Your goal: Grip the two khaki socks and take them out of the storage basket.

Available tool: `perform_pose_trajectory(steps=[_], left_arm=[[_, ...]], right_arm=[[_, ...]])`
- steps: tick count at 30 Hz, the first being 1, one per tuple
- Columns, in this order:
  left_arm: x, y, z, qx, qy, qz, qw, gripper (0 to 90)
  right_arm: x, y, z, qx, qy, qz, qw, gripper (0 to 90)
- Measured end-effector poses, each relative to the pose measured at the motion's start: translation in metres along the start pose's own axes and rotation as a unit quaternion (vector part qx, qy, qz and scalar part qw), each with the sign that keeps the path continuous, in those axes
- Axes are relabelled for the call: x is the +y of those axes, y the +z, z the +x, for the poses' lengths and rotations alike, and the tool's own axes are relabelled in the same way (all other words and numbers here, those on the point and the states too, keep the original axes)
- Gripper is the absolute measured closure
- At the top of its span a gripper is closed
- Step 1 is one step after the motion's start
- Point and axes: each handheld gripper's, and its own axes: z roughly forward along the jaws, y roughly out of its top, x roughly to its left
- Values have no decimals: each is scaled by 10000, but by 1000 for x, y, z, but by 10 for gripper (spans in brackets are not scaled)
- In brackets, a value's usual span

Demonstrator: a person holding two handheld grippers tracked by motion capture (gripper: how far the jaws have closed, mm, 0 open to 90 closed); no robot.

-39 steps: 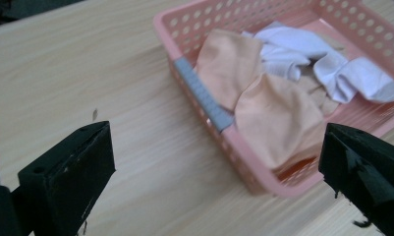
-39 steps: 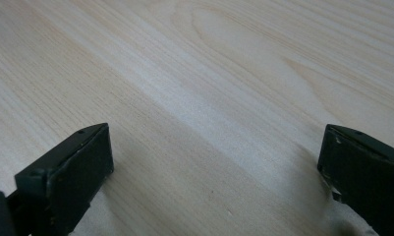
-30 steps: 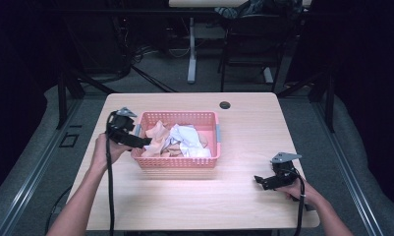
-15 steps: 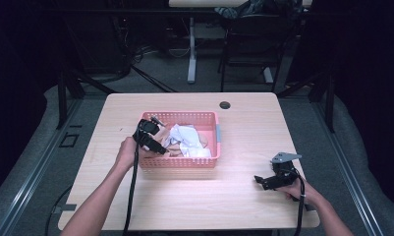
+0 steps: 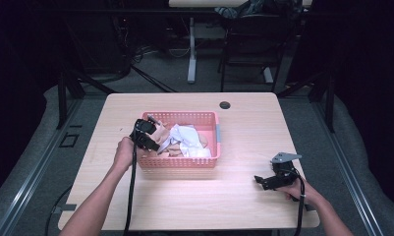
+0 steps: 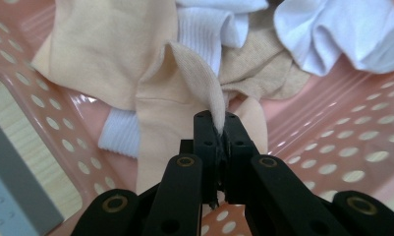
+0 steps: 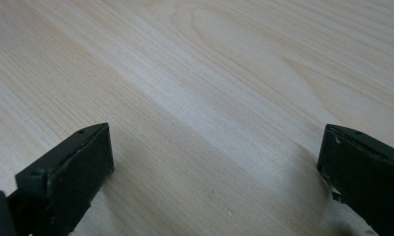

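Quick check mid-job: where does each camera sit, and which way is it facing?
High view: above the person's side, facing forward and down on the table; forearms, both grippers.
Left gripper view: on the left gripper, facing into the pink basket, jaws pinching a beige sock.
Right gripper view: on the right gripper, jaws apart over bare wood.
High and left views share the basket.

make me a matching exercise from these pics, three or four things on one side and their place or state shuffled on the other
Things:
1. left tool
2. right tool
3. basket
4. white sock

States or places:
a. lies in the basket
b. open over bare table
c. pink, holds the socks
d. shut on a beige sock

Pairs: 1-d, 2-b, 3-c, 4-a
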Motion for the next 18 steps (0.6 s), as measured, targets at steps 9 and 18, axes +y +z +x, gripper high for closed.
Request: perform_pose_trajectory(steps=[9, 18], left_arm=[[5, -35, 1, 15, 106, -507, 9987, 875], [15, -51, 1, 60, 210, -582, 9981, 876]], right_arm=[[0, 0, 0, 16, 9, -10, 10000, 0], [0, 1, 0, 36, -2, -17, 10000, 0]])
